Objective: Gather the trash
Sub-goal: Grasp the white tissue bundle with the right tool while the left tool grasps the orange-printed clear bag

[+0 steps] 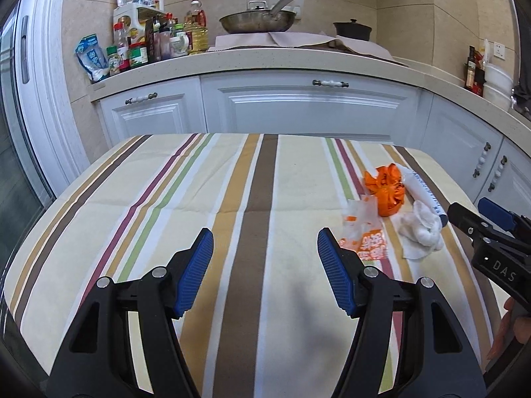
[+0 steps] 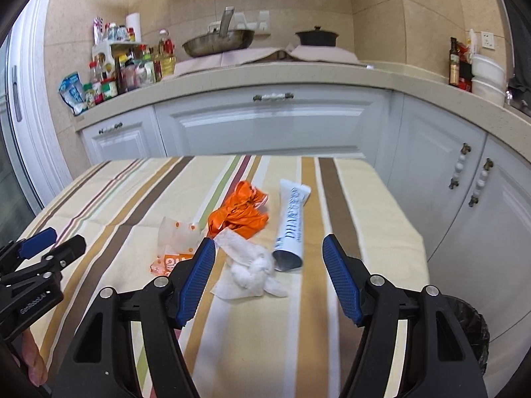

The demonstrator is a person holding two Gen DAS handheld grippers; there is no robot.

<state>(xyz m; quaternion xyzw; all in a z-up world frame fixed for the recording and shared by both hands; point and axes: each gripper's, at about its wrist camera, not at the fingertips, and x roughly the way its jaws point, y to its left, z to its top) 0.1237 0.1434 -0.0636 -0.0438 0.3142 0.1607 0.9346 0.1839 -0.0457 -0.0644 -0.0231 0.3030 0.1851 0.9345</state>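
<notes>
A striped cloth (image 1: 259, 199) is spread over the worktop, and the trash is gathered in one small cluster on its right half. A crumpled orange bag (image 2: 240, 214) is seen at the back of the cluster, with a white tube (image 2: 292, 224) just beside it on the right, laid lengthwise with its dark cap end toward the camera. A wadded white tissue (image 2: 252, 272) is placed in front of both, touching the tube's near end, and a flat clear wrapper with orange print (image 2: 174, 243) is laid to the left of the tissue.

The right gripper (image 2: 268, 278) is held above the cloth with its jaws spread apart and nothing between the blue pads (image 2: 199, 282); the tissue is seen just ahead of the left pad. The left gripper (image 1: 264, 272) is held over the bare middle of the cloth, well apart from the trash, its jaws likewise spread and empty. A black bin with a liner (image 2: 471, 331) is partly seen below the worktop's right edge.
</notes>
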